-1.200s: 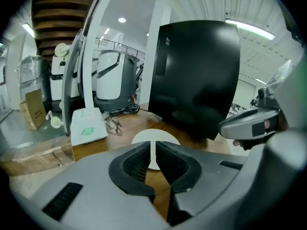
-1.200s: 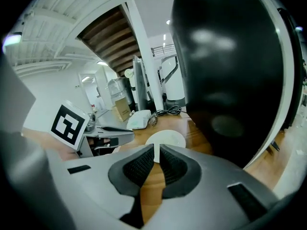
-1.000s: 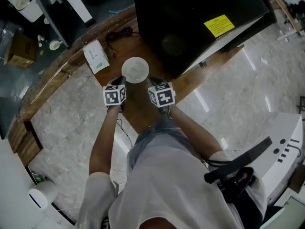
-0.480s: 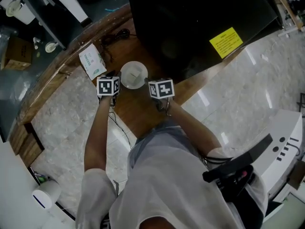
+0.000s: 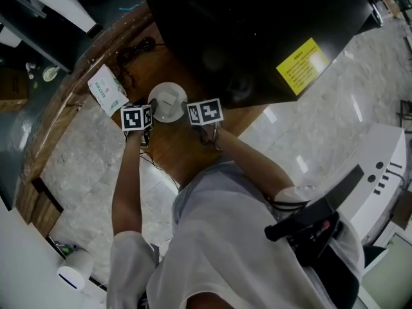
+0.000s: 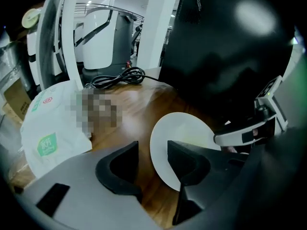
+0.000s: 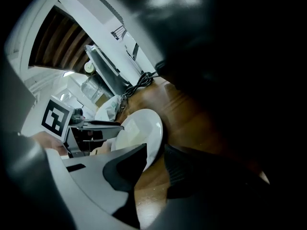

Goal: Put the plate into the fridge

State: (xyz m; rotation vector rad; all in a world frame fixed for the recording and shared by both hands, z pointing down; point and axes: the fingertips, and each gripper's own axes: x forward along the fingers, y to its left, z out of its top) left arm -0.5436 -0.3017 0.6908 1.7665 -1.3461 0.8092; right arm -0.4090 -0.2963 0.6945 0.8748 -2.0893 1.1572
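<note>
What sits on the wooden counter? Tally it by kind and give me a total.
plate: 1
packet: 1
cable: 1
fridge: 1
Total: 4

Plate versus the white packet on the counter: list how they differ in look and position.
The plate is round and plain white; the packet is rectangular, crinkled and printed in green. The plate lies just in front of the black fridge; the packet lies farther left, near the outer edge of the counter. Both rest on the wooden counter.
</note>
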